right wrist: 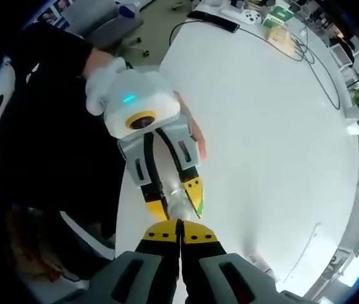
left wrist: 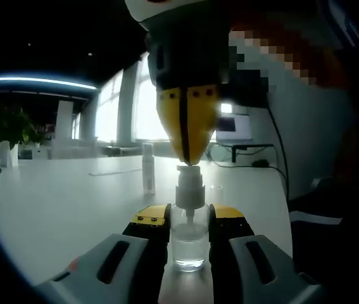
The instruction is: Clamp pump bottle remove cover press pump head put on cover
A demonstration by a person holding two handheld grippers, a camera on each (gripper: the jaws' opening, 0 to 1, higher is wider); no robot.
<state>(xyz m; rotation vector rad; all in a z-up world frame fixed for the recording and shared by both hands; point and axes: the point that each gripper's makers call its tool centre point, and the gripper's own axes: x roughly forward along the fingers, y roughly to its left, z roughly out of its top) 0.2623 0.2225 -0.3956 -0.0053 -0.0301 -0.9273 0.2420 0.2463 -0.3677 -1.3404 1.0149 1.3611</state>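
The left gripper (left wrist: 188, 237) grips the clear pump bottle (left wrist: 188, 244) between its yellow-tipped jaws, holding it upright on the white table (left wrist: 59, 202). The right gripper (left wrist: 187, 155) comes down from above, jaws pressed together, tips resting on the pump head (left wrist: 190, 180). Beyond the bottle, a small clear piece, possibly the cover (left wrist: 216, 192), stands on the table.

white table (left wrist: 52, 202), clear pump bottle (left wrist: 188, 244), slim bottle (left wrist: 148, 168)
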